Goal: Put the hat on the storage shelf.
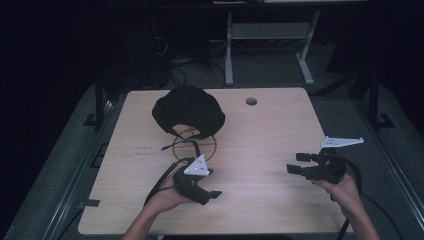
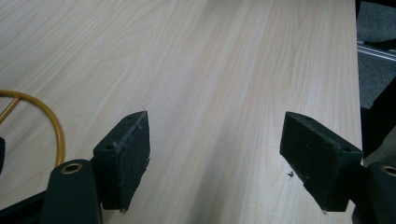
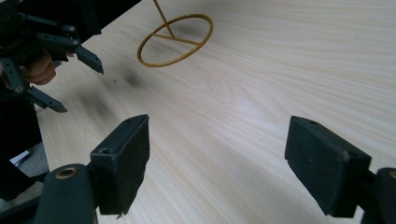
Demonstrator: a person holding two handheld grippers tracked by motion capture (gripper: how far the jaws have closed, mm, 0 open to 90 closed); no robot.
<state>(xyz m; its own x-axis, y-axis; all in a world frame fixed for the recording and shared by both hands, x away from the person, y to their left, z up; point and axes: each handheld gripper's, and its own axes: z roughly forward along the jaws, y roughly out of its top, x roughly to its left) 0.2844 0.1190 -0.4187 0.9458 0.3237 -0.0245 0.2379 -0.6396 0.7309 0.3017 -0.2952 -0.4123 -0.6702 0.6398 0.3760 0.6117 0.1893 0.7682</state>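
Black cap (image 1: 188, 110) lies beyond the released left claw (image 1: 212, 196); right claw (image 1: 295, 163), also released, sits well apart.

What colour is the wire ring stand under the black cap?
Gold-yellow: the wire ring stand shows best in the right gripper view, on the pale wood table.

The light wood surface (image 1: 280, 135) occupies the centre of the frame. A black cap (image 1: 189, 109) lies at upper centre-left, overlapping a yellow wire ring stand (image 1: 210, 147) just below it. A round cable hole (image 1: 251, 101) sits near the surface's far edge. A white frame (image 1: 267, 37) stands on the floor beyond, at upper centre.
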